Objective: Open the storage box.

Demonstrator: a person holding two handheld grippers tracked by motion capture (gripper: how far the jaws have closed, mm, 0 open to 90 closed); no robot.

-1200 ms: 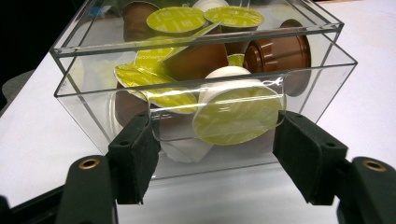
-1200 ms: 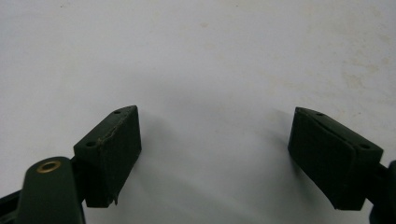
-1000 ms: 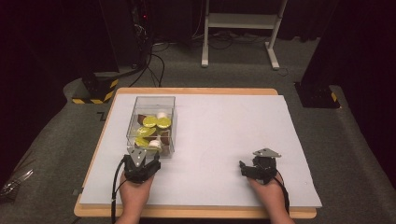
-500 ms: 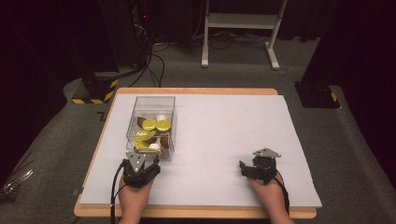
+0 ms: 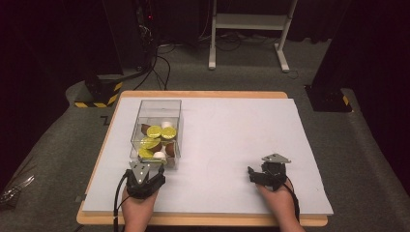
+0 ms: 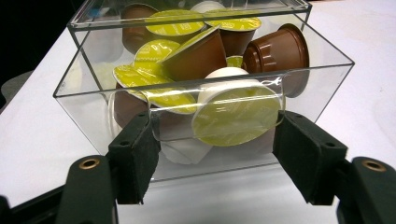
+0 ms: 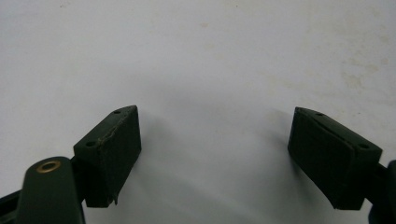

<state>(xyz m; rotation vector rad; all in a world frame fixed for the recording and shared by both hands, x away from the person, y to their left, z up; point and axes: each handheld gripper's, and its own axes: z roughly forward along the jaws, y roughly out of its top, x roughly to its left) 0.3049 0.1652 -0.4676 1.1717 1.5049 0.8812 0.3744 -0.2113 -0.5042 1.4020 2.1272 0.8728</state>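
white-topped table (image 5: 232,130), clear capsule box (image 5: 157,108)

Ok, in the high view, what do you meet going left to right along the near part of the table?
Left gripper, with the clear box of coffee capsules just beyond it → a bare stretch of white table surface → right gripper, held in the person's right hand.
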